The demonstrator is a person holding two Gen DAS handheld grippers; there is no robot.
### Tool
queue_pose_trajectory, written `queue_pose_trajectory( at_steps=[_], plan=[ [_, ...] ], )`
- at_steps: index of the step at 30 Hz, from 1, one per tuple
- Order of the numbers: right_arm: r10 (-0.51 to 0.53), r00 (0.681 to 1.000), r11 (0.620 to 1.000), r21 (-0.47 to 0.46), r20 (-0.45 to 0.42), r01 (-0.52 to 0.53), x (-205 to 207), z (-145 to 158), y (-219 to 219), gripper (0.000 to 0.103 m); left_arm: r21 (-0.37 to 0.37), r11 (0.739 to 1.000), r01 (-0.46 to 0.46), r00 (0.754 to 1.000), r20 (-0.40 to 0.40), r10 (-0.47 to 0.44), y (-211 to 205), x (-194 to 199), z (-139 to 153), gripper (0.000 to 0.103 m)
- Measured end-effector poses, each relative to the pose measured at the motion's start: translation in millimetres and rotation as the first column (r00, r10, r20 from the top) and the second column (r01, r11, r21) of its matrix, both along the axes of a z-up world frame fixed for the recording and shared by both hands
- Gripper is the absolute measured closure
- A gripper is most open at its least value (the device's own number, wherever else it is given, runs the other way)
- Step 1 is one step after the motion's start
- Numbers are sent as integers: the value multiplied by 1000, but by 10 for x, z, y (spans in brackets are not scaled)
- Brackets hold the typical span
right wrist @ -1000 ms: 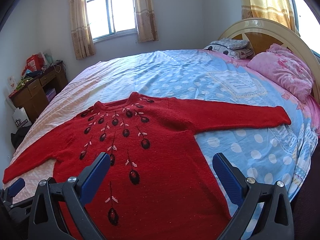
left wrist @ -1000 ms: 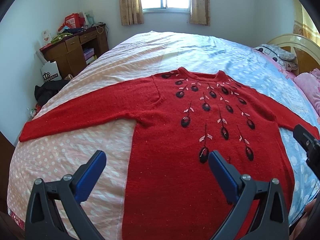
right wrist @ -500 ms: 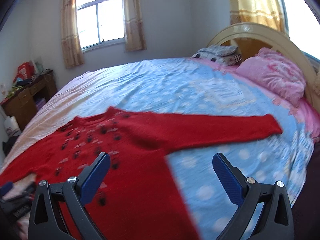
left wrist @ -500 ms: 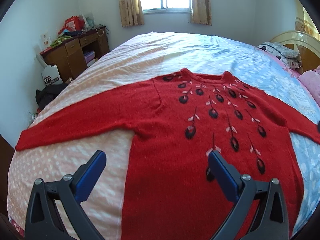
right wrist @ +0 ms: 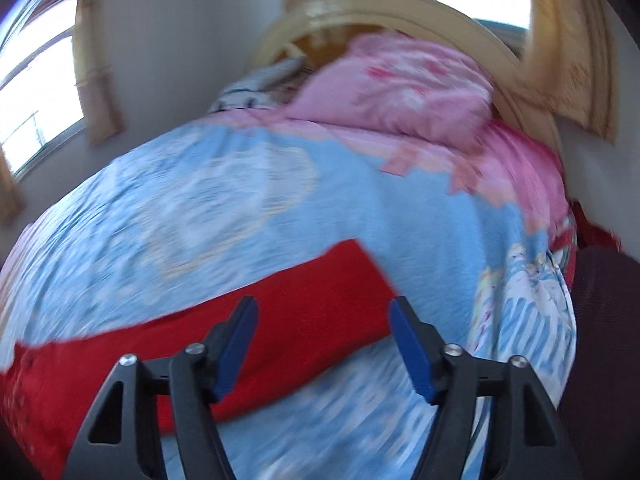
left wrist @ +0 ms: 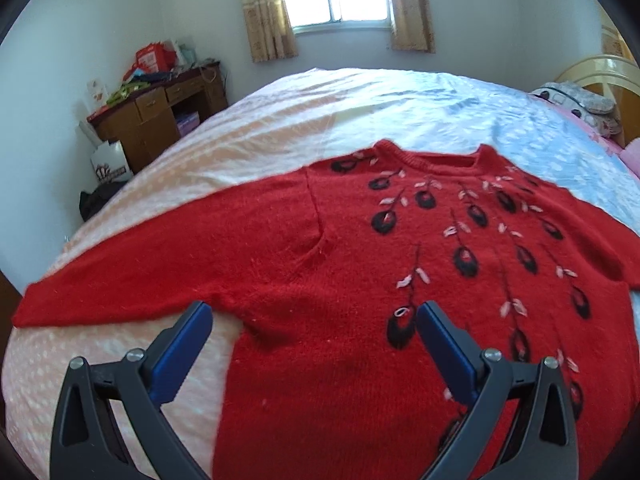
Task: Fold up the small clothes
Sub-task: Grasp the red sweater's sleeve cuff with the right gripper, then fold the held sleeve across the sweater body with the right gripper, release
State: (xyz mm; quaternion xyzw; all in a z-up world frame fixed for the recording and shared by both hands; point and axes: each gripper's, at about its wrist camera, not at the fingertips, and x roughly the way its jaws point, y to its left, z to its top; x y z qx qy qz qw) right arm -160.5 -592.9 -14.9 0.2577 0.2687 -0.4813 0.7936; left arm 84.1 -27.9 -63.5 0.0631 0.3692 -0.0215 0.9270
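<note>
The red knitted sweater with black flower embroidery (left wrist: 400, 260) lies flat across the polka-dot bed cover (left wrist: 240, 152). Left gripper (left wrist: 314, 330): spread over the armpit, empty. Right gripper (right wrist: 322, 322): jaws just closing above the sleeve (right wrist: 280, 300), gripping nothing. Risk: blurred approach may pinch the cover with the sleeve.

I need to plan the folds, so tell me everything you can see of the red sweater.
The red sweater is a fuzzy-looking knit with a ribbed round neck and black bud-and-stem motifs with pale leaves down the front. It lies flat, face up, on the bedspread, both sleeves stretched sideways, unfolded. Neither gripper touches it.
</note>
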Motion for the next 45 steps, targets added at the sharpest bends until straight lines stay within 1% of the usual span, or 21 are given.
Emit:
queue_pose_trajectory(
  at_steps=[3, 4, 6, 9, 11, 15, 17, 19, 20, 22, 23, 25, 27, 33, 36, 39, 42, 45],
  plan=[
    [-23, 999, 994, 106, 43, 18, -88, -166, -324, 42, -17, 1000, -12, 999, -51, 11, 8, 66, -144, 0],
    [-27, 999, 992, 124, 45, 22, -95, -210, -372, 42, -41, 999, -13, 998, -57, 10, 32, 73, -157, 0],
    [-3, 1000, 990, 140, 25, -1, -40, -299, -403, 43, -55, 998, -21, 998, -55, 18, 39, 63, -148, 0],
    [25, 998, 997, 68, -52, -22, 46, -325, -272, 55, -83, 996, -29, 998, -63, 24, 56, 62, -179, 0],
    [60, 995, 998, 35, -83, -57, 110, -317, -178, 67, -97, 995, -32, 998, -64, 26, 66, 52, -188, 0],
    [54, 989, 999, -2, -135, -55, 196, -348, -163, 69, -115, 993, -35, 997, -71, 27, 85, 72, -208, 0],
    [62, 984, 997, -31, -169, -68, 284, -361, -156, 78, -125, 992, -32, 997, -78, 23, 97, 75, -205, 0],
    [63, 974, 995, -64, -218, -79, 365, -372, -121, 82, -130, 991, -29, 997, -81, 19, 100, 96, -203, 0],
    [62, 971, 994, -71, -232, -80, 389, -368, -109, 86, -129, 991, -28, 996, -82, 17, 98, 94, -200, 0],
    [51, 967, 995, -67, -249, -70, 416, -337, -88, 91, -123, 992, -26, 996, -90, 15, 89, 108, -191, 0],
    [46, 970, 997, -56, -240, -61, 406, -312, -87, 94, -122, 992, -26, 995, -96, 15, 90, 126, -189, 0],
    [42, 978, 999, -25, -206, -48, 373, -241, -64, 95, -120, 992, -25, 994, -111, 12, 91, 145, -181, 0],
    [55, 981, 998, -13, -188, -59, 380, -163, 8, 95, -121, 992, -24, 992, -126, 9, 96, 145, -165, 0],
    [125, 980, 987, -80, -153, -138, 553, 214, 423, 95, -104, 994, -10, 989, -145, -6, 100, 90, -137, 0],
    [196, 975, 975, -84, -108, -206, 700, 396, 700, 95, -84, 996, -5, 989, -148, -8, 107, 61, -111, 0],
    [290, 955, 952, -82, -66, -294, 899, 548, 1040, 95, -69, 998, -10, 990, -139, 0, 145, 36, -86, 0],
    [387, 922, 919, -74, -19, -388, 1141, 672, 1420, 95, -72, 997, -14, 991, -132, 4, 210, 31, -54, 0],
    [487, 872, 873, -47, 41, -486, 1429, 744, 1870, 95, -73, 997, -25, 993, -114, 17, 319, 31, -10, 0]
  ],
)
